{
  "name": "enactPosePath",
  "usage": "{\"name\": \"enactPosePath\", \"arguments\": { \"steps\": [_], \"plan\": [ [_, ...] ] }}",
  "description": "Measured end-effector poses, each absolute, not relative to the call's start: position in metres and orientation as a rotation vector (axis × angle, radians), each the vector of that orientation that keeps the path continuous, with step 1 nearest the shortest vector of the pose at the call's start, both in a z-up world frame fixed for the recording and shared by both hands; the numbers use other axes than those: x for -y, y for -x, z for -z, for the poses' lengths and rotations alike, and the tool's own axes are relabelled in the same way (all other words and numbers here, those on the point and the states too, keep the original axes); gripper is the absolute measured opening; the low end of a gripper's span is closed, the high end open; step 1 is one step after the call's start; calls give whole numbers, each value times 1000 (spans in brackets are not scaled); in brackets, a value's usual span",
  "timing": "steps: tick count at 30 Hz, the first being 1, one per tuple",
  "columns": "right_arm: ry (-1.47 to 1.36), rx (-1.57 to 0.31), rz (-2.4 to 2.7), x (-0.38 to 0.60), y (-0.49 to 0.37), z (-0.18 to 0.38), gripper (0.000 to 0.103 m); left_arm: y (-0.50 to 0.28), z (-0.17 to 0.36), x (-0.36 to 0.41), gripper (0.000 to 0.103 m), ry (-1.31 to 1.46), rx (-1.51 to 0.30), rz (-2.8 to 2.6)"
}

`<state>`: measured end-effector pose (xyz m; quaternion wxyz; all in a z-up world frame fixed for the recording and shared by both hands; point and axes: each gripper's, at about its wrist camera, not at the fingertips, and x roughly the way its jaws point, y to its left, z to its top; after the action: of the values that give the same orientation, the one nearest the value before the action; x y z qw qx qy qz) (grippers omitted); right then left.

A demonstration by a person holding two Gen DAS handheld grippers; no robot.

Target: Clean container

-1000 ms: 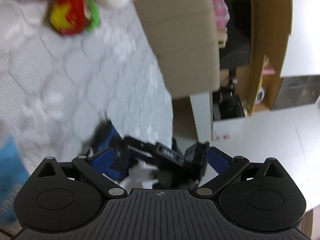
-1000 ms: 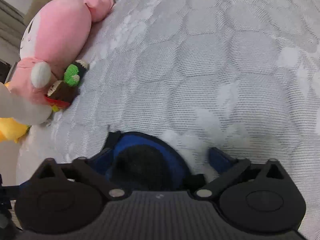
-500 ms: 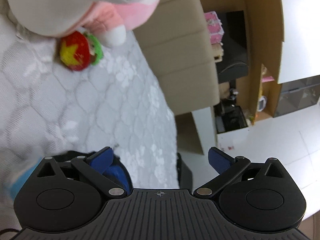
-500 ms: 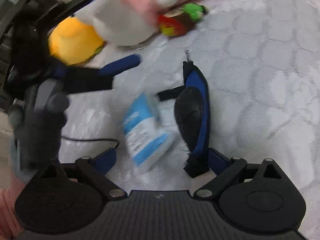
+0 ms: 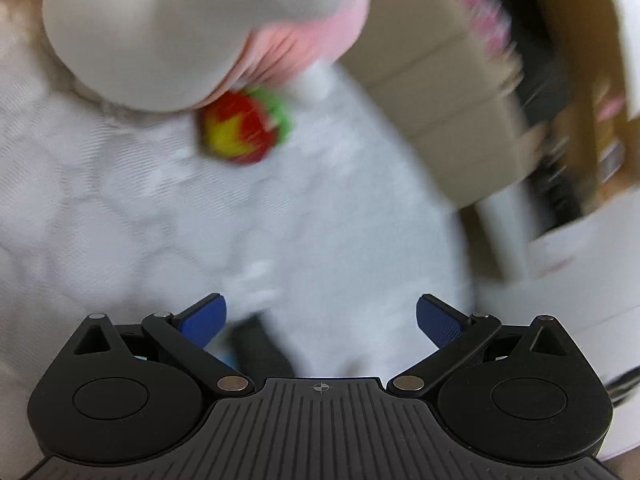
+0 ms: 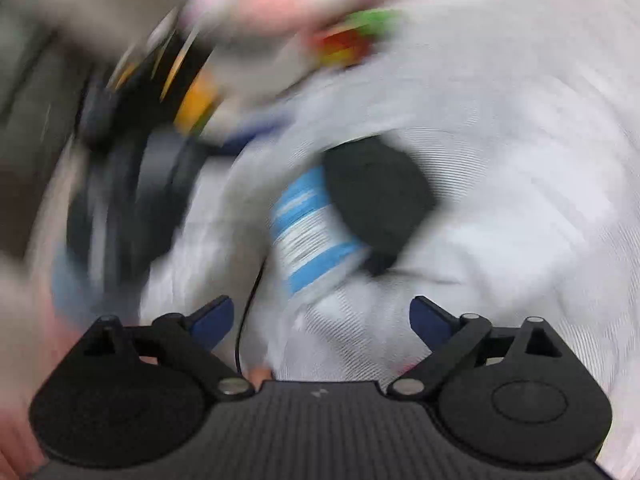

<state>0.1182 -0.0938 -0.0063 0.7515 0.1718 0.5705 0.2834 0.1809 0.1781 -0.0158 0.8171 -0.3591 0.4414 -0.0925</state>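
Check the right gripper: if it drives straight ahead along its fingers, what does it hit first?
Probably the blue-and-white packet, lying on the white quilted cover just ahead of the open right gripper, with the black pouch touching or overlapping it behind. Heavy motion blur, so depth is uncertain.

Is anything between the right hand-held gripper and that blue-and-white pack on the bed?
Nothing visible. The right hand-held gripper is open, and only bare bedcover lies between it and the pack. A dark pouch sits just beyond the pack, seemingly touching it; a thin black cable runs left of the path. Heavy blur.
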Motion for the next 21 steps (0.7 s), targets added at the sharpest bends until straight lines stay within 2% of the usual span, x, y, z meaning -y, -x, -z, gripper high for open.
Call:
{"name": "enactPosePath", "arguments": {
  "steps": [3, 6, 7, 9, 13, 16, 19, 21],
  "plan": [
    [-620, -1198, -363, 147, -132, 30, 96, -193, 30, -145, 103, 418, -1054, 32],
    [-508, -1162, -197, 155, -138, 44, 87, -194, 39, -119, 103, 131, -1078, -53],
    [-443, -1181, -154, 152, -138, 45, 83, -193, 42, -116, 103, 118, -1092, -42],
    [-433, -1242, -152, 152, -131, 42, 82, -193, 48, -114, 103, 156, -1132, 5],
    [-602, -1274, -227, 170, -85, 17, 93, -192, 59, -105, 103, 160, -1173, 42],
    [-602, -1292, -137, 172, -54, 19, 91, -191, 61, -102, 103, 198, -1191, 52],
    [-679, -1258, -36, 170, -40, 40, 92, -184, 64, -94, 103, 219, -1205, 40],
    [-627, -1148, -13, 162, -42, 34, 87, -176, 64, -89, 103, 234, -1212, 24]
  ]
}}
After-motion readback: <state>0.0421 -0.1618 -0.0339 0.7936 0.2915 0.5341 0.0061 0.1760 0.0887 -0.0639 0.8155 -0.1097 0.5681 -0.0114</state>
